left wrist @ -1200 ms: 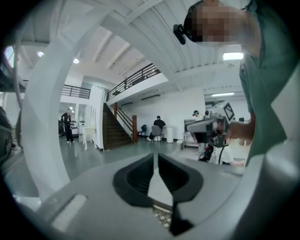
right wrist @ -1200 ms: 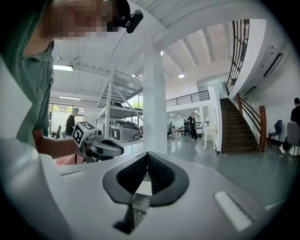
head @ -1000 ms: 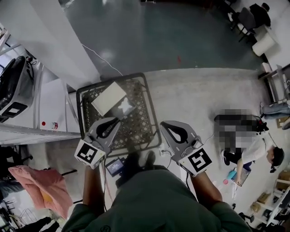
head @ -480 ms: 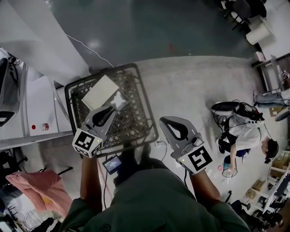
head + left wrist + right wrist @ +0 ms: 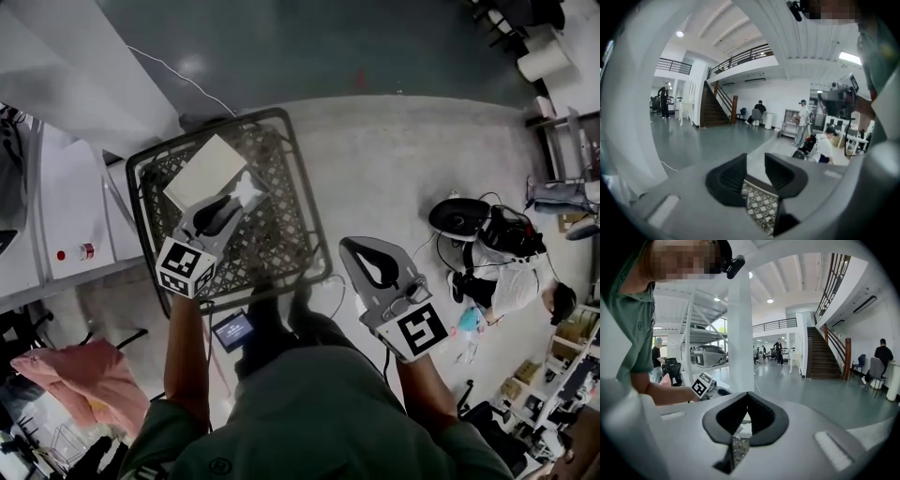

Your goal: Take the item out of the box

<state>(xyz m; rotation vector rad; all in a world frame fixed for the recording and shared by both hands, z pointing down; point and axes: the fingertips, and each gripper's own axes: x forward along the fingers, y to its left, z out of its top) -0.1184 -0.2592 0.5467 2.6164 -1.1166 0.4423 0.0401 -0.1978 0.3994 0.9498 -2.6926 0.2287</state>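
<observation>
A black lattice crate [image 5: 298,246] stands on the floor in front of my feet. Inside it lie a flat beige box [image 5: 204,172] and a crumpled white item [image 5: 249,190]. My left gripper [image 5: 241,200] reaches into the crate with its tips right by the white item. Its jaws are opening, and in the left gripper view [image 5: 755,165] the gap holds nothing; only floor and crate lattice [image 5: 761,208] show through it. My right gripper [image 5: 350,247] hovers outside the crate's right corner, shut and empty, tips touching [image 5: 747,397].
A white table [image 5: 66,211] and a white pillar [image 5: 66,56] border the crate on the left. Pink cloth [image 5: 80,375] lies at lower left. A small screen device [image 5: 232,330] sits by my feet. A person [image 5: 511,281] crouches among bags at the right.
The left gripper has stayed over the crate with its tips at the white item. The right gripper has drifted slightly right and away from the crate's corner.
</observation>
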